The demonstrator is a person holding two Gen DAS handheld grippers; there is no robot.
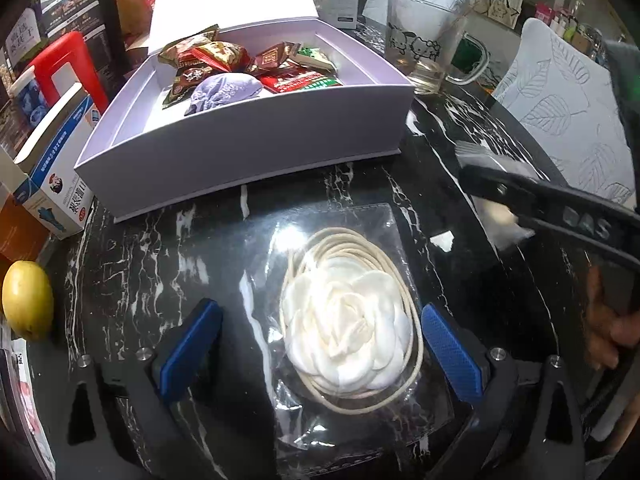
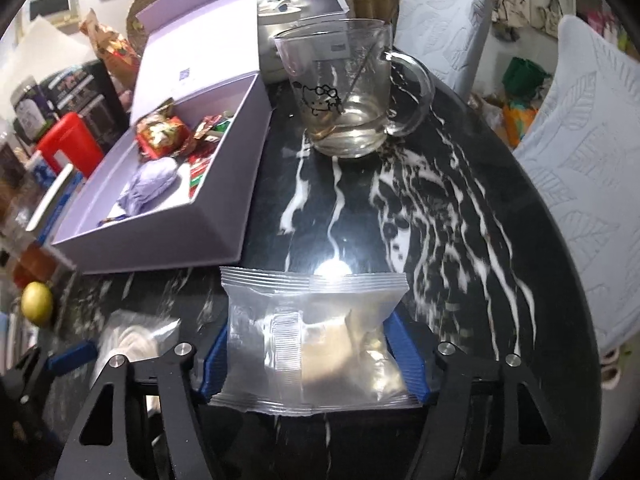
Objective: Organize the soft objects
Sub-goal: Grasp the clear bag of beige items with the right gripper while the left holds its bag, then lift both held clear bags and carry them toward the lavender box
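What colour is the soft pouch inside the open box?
Pale purple pouch; the left wrist view shows it best.

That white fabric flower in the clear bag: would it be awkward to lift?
Probably floppy: the white fabric flower and its coiled cord sit loose in a thin clear bag. The glossy film may slip between the left gripper pads. It looks light and unlikely to break.

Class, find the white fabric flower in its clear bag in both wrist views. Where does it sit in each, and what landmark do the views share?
Left wrist view: the flower lies low in the centre, on the table between the open left gripper fingers.
Right wrist view: the flower shows only at the lower left edge, blurred.
Shared landmark: the open lilac box.
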